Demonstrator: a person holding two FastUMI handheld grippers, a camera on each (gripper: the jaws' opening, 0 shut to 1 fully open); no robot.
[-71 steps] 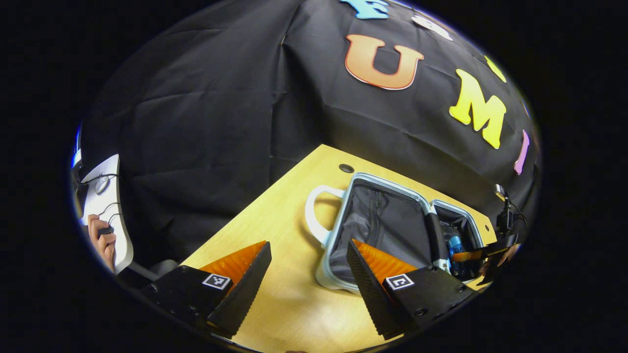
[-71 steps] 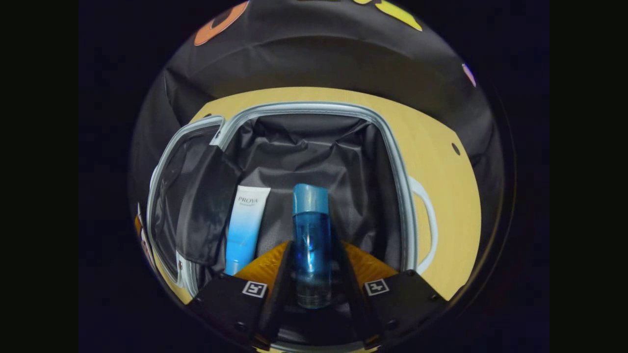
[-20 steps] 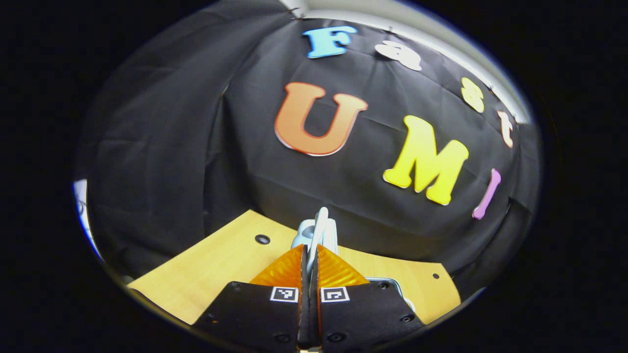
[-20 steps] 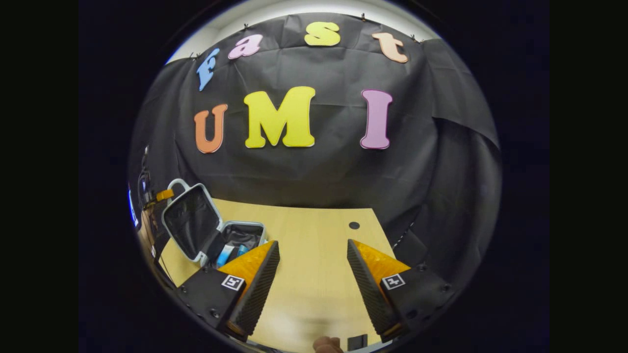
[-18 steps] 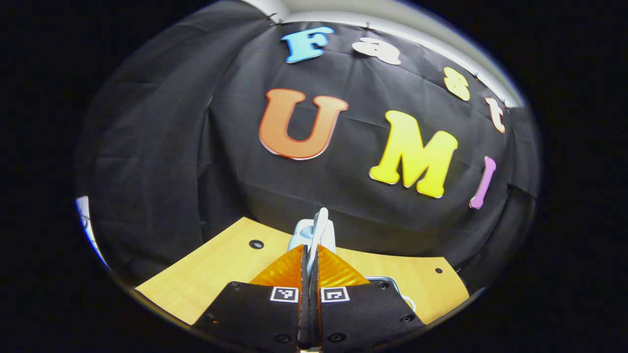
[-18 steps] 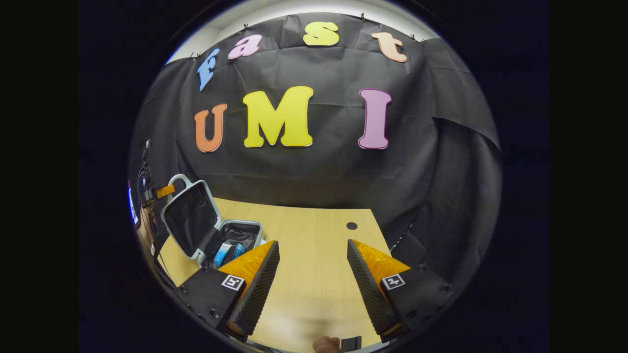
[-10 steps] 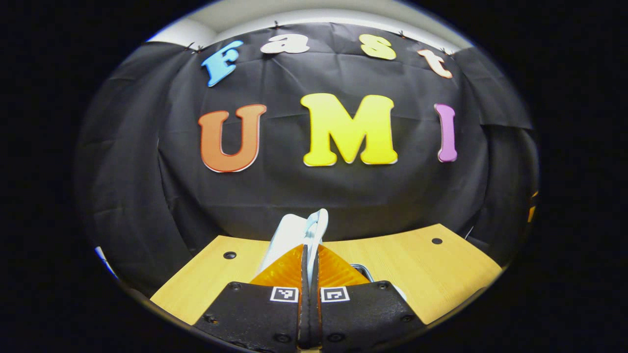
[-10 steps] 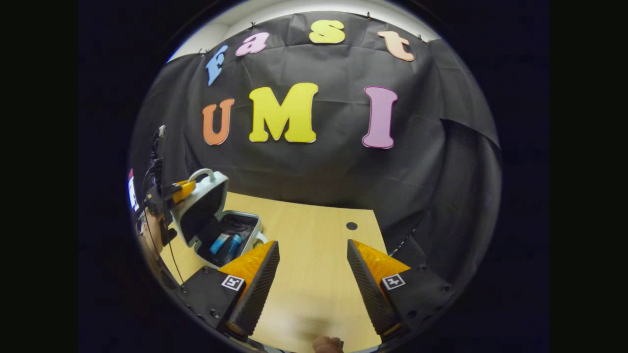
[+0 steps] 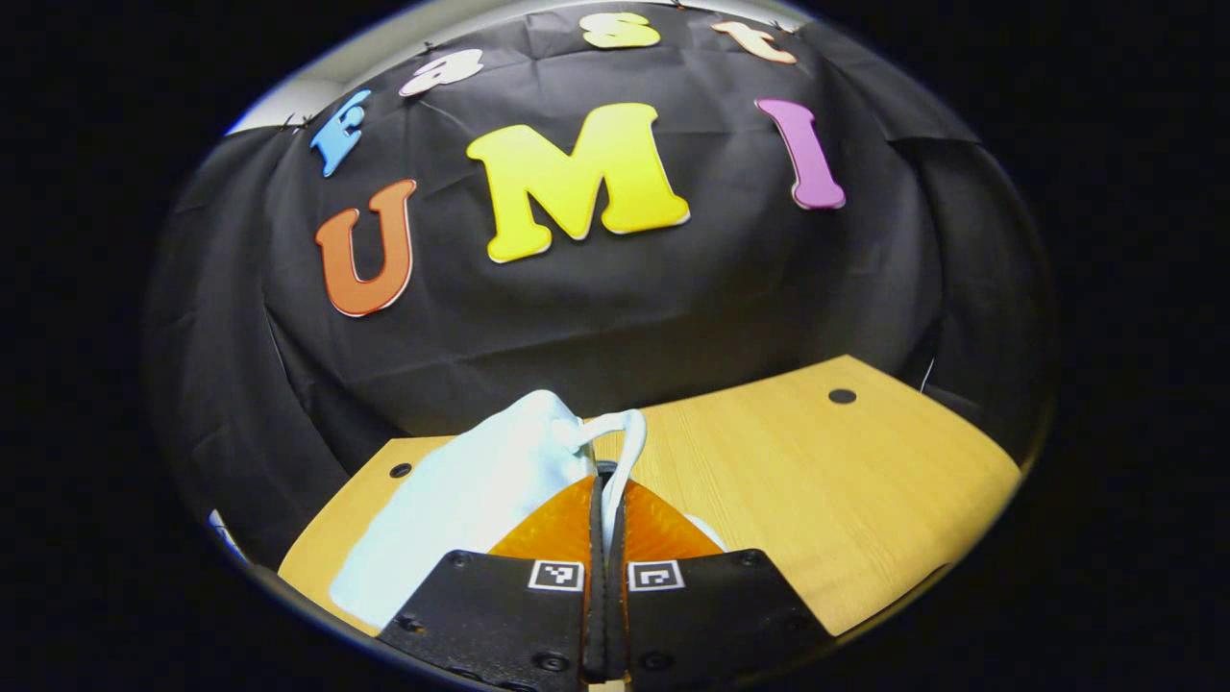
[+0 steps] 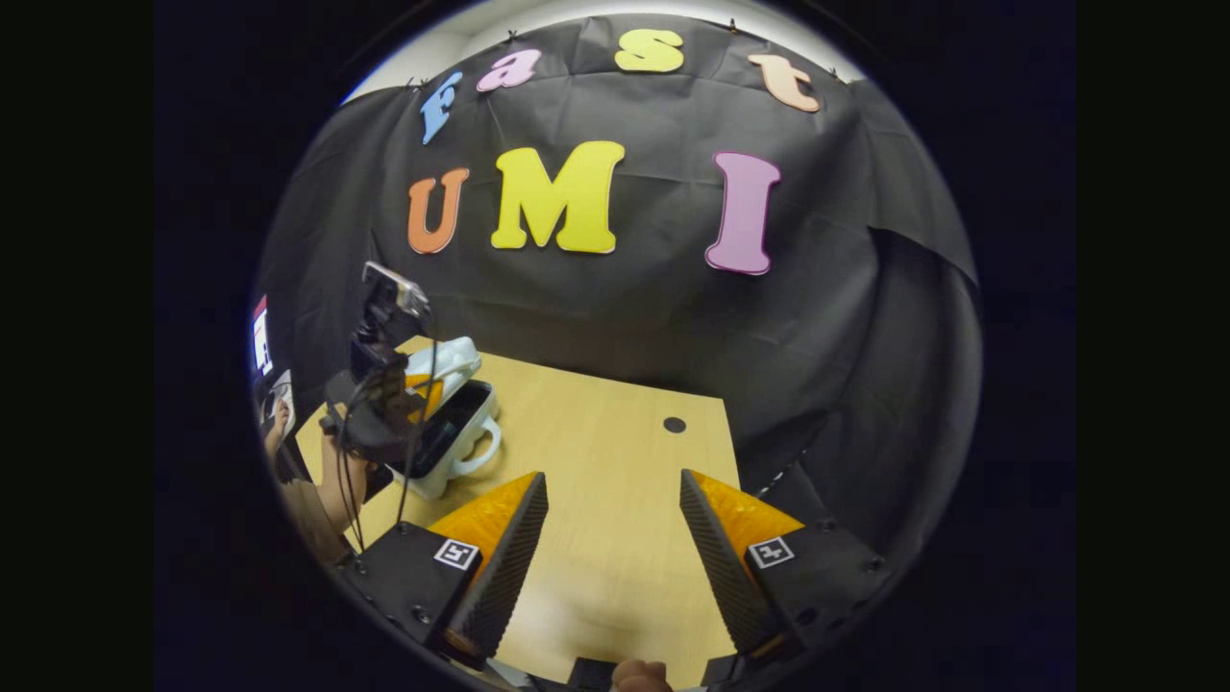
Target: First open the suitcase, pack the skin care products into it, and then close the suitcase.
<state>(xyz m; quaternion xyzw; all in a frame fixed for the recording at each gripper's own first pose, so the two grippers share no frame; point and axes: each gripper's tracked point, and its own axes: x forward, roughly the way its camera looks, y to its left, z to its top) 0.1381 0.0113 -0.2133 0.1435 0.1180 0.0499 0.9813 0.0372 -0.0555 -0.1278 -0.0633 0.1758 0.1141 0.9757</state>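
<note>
Lid swung nearly shut since before; L gripper pinches handle, R gripper jaws spread.

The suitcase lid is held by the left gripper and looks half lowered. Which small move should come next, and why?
Probably keep lowering the lid onto the suitcase base. The left gripper is shut on the lid handle, and in the right gripper view a dark gap shows between lid and base, so the case is not yet closed. The right gripper hangs open over the table, apart from the case.
</note>
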